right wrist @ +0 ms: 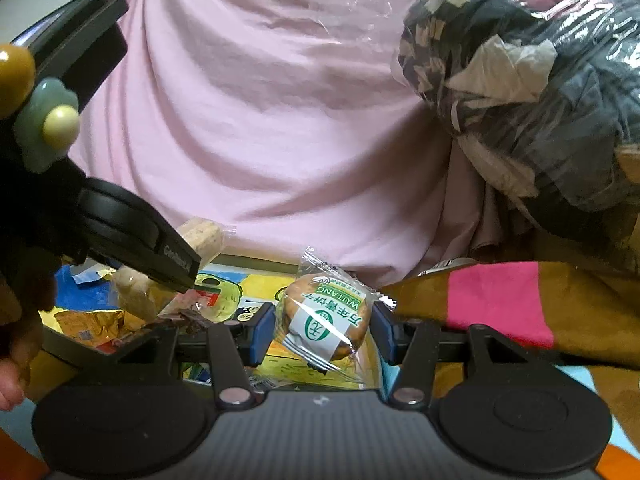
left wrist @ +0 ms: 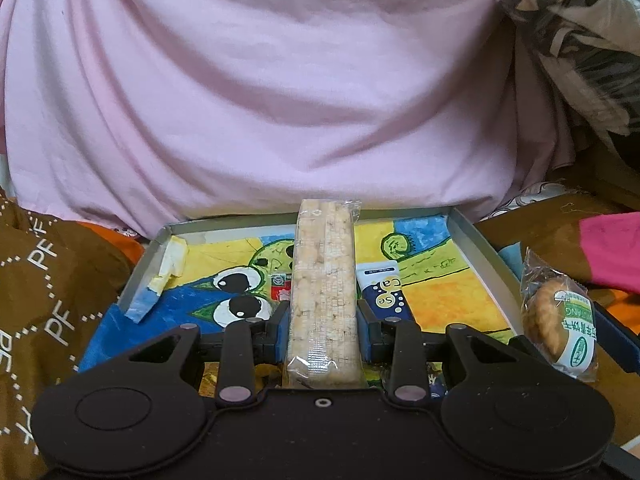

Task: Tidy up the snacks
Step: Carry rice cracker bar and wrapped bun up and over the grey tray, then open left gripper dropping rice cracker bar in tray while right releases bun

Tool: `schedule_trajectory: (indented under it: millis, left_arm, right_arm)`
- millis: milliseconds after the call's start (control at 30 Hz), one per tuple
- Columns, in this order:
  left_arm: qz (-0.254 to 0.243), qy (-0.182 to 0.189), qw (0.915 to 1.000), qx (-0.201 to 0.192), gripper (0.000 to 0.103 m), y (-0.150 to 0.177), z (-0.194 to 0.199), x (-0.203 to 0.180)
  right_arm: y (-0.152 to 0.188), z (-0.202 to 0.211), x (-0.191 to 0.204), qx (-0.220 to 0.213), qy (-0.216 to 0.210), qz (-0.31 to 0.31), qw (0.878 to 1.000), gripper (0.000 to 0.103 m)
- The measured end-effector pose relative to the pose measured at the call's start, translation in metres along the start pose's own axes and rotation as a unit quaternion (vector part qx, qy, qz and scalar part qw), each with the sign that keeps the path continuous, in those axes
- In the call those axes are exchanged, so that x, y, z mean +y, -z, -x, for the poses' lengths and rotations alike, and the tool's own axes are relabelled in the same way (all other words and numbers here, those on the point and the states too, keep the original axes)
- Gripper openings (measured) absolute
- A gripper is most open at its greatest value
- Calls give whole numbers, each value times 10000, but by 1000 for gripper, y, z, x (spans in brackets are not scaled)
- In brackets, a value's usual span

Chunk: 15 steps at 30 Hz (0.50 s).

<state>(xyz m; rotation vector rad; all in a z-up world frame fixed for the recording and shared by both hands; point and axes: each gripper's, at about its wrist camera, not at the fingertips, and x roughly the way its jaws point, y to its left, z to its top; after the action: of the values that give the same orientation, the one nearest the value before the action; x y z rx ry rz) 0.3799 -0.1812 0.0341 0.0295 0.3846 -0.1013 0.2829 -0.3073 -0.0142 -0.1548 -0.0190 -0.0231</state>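
Note:
My left gripper [left wrist: 323,328] is shut on a long rice-cracker bar [left wrist: 323,288] in clear wrap, held above a shallow box [left wrist: 472,236] with a colourful drawing inside. A blue-and-white snack packet [left wrist: 386,288] and a red packet [left wrist: 281,286] lie in the box. My right gripper [right wrist: 324,330] is shut on a round biscuit in a green-and-white wrapper [right wrist: 326,316], held over the box's right side. That biscuit also shows at the right of the left wrist view [left wrist: 558,316]. The left gripper and its bar [right wrist: 204,236] show at the left of the right wrist view.
A pink cloth [left wrist: 280,92] rises behind the box. A brown patterned blanket [left wrist: 44,280] lies to the left, a pink patch [right wrist: 500,300] to the right. A plastic-wrapped bundle [right wrist: 532,92] sits at upper right. Several snack packets [right wrist: 92,324] lie in the box's near-left corner.

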Motion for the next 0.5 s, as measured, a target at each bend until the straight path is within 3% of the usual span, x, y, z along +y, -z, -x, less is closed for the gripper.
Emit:
schedule_trajectory:
  millis: [500]
  left_arm:
    - [38,-12,9999,127,35,8,-22,1]
  right_arm:
    - [8,-18,-2,173,-39,-274,9995,56]
